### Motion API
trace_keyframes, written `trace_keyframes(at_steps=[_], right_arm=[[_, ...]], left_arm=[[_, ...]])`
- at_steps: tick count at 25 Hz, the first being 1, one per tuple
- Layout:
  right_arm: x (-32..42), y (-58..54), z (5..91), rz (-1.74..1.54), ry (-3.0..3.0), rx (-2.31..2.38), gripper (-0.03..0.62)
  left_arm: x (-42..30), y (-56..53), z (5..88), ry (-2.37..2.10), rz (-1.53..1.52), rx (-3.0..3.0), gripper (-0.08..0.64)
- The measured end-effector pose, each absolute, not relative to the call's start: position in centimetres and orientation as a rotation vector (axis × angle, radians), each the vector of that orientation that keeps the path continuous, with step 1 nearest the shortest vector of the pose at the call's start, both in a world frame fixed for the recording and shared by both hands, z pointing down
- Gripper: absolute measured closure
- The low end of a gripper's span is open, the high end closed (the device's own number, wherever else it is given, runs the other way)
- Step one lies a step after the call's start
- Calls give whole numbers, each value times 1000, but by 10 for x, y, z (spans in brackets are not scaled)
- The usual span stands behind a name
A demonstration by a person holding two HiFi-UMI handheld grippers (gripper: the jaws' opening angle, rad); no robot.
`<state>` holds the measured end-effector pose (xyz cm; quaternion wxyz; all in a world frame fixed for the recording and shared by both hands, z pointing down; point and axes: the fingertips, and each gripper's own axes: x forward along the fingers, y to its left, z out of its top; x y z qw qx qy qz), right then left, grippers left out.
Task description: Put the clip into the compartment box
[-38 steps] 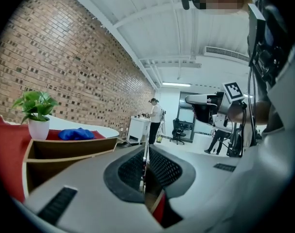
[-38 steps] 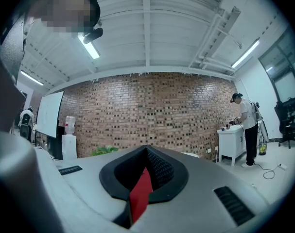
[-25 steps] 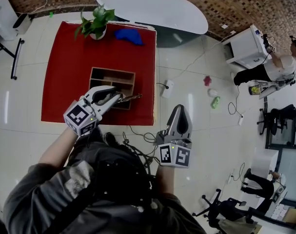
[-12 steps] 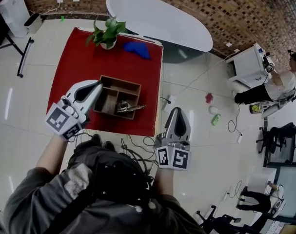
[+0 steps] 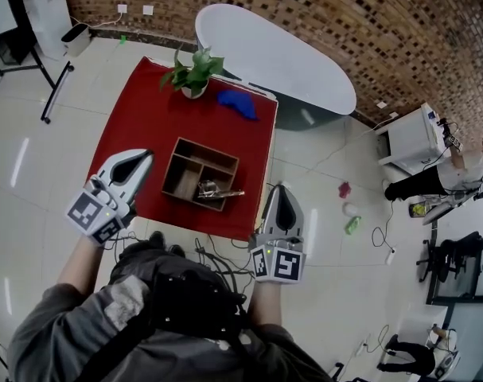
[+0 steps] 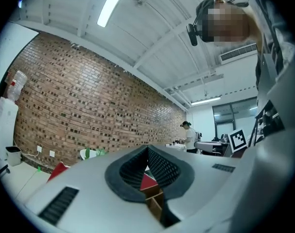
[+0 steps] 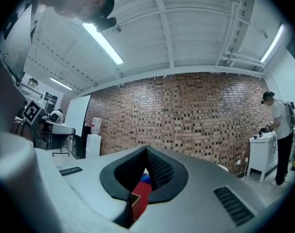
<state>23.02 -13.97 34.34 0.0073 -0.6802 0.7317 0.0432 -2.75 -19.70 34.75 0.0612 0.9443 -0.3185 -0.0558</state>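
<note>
The wooden compartment box [image 5: 195, 168] stands on the red mat [image 5: 146, 118]. The metal clip [image 5: 212, 190] lies in its near right compartment, one end poking over the right wall. My left gripper [image 5: 148, 155] hovers to the left of the box, shut and empty, well apart from the clip. My right gripper [image 5: 279, 188] hangs over the white floor to the right of the mat's near corner, its jaws closed together with nothing between them. In the left gripper view the left gripper [image 6: 148, 149] frames a bit of the box [image 6: 155, 204] below its closed tips.
A potted plant [image 5: 192, 76] and a blue cloth [image 5: 237, 103] sit at the mat's far end. A white oval table [image 5: 277, 54] lies beyond. Cables [image 5: 225, 249] trail on the floor near my feet. A person [image 5: 440, 181] and a white cabinet [image 5: 420, 138] are far right.
The left gripper let go of the clip, which now lies in the box, and drew back to the left with its jaws closed. The right gripper shifted only slightly.
</note>
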Motion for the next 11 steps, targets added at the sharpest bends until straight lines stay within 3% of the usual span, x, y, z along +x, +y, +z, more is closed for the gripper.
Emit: trace_keyframes(at_steps=[11], right_arm=[[233,-127,337,154,2346,-2097,581]], left_arm=[[-24,-173,337,-988,-150,2848,534]])
